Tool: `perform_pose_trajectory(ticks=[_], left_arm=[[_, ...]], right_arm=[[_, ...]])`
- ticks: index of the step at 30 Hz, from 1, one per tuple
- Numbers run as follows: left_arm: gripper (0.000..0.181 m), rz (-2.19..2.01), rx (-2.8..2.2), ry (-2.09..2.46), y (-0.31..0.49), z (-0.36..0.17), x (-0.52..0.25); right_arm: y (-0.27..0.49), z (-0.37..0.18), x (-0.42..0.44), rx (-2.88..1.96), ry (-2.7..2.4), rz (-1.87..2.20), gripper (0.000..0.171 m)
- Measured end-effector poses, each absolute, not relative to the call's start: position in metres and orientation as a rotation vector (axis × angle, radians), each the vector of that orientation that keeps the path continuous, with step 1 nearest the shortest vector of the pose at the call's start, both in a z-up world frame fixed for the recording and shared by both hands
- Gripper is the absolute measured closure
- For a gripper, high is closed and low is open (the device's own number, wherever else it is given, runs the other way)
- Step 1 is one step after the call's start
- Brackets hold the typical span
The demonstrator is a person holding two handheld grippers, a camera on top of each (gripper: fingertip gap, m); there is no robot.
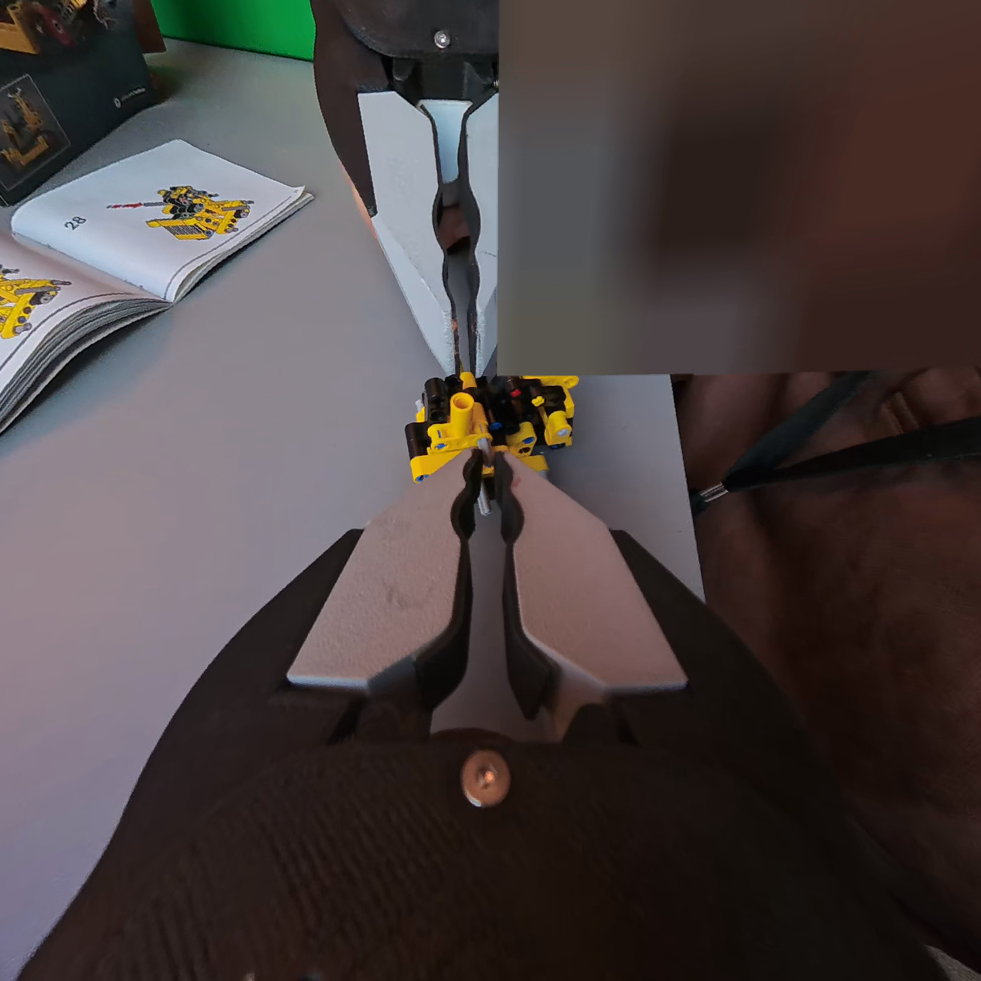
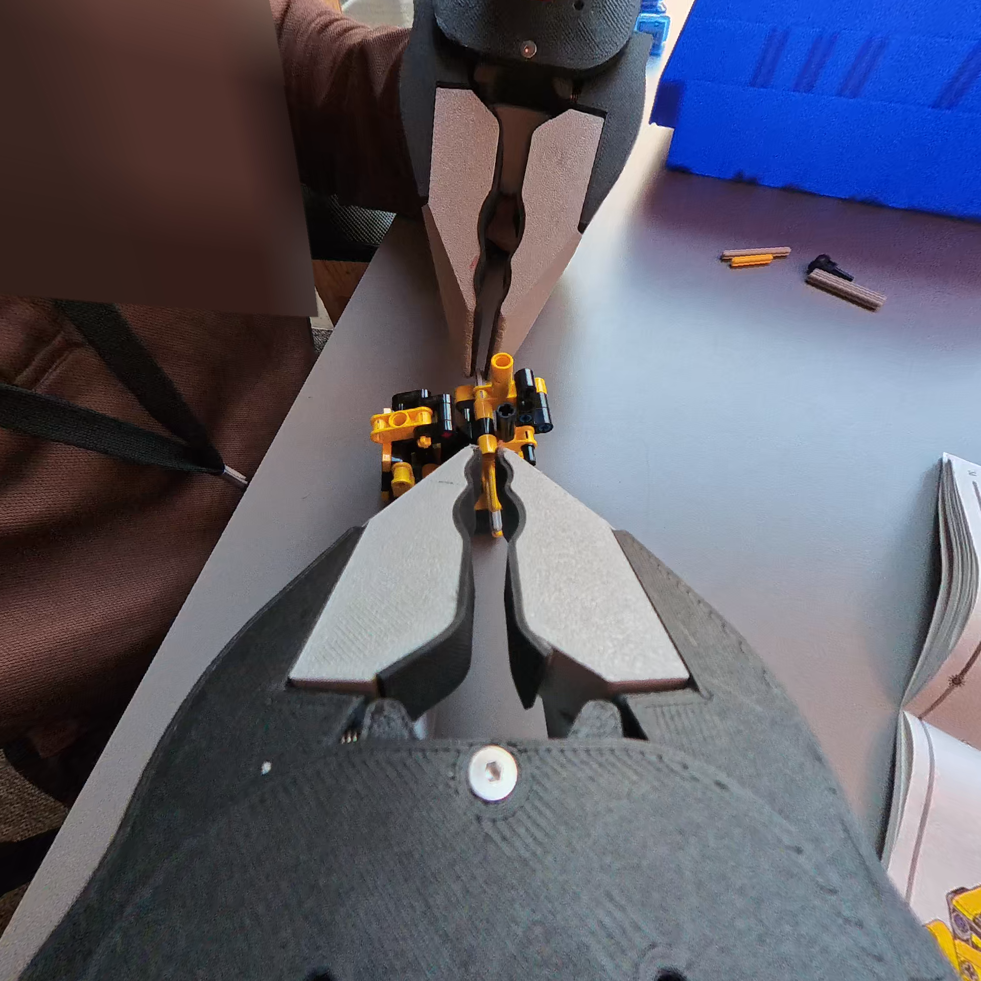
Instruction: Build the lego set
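My two grippers meet nose to nose over the lego model, which sits on the grey table just beside its edge; past that edge is a person's brown garment with a black strap, so there is little room on that side. The other way the tabletop lies bare for a good stretch. In the left wrist view, an open instruction booklet lies far left, with the set's dark box behind it. In the right wrist view, a blue bin stands at the far right, and a few loose pieces lie near it: a tan and orange pair of axles, a small black connector and a tan ribbed beam.

My left gripper is clenched on a thin grey axle at the model's near side. My right gripper is clenched on a yellow part of the model with a grey tip.

The model is a compact cluster of yellow and black technic parts with blue pins, a red spot and an upright yellow tube.
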State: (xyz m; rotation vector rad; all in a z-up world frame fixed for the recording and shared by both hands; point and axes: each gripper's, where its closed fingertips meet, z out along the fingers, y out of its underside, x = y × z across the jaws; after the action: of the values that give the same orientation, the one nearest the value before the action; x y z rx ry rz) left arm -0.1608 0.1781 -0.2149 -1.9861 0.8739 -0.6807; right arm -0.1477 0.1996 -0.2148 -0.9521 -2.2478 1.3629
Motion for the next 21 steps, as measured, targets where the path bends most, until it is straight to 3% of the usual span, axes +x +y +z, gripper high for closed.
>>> perform_pose_trajectory(ticks=[10,15,21], left_arm=[[0.181,-0.661,-1.955,0.860,0.176,-0.211,-0.161],[0.173,-0.659,-2.003,0.804,0.172,-0.214,-0.165],[0.179,-0.577,-2.021,0.794,0.175,-0.217,-0.168]], right_arm=[[0.198,-0.219,-0.148,-0.947,-2.261,1.315,0.171],[0.206,-0.210,-0.154,-0.957,-2.206,1.379,0.166],[0.201,-0.215,-0.158,-0.857,-2.303,1.356,0.164]])
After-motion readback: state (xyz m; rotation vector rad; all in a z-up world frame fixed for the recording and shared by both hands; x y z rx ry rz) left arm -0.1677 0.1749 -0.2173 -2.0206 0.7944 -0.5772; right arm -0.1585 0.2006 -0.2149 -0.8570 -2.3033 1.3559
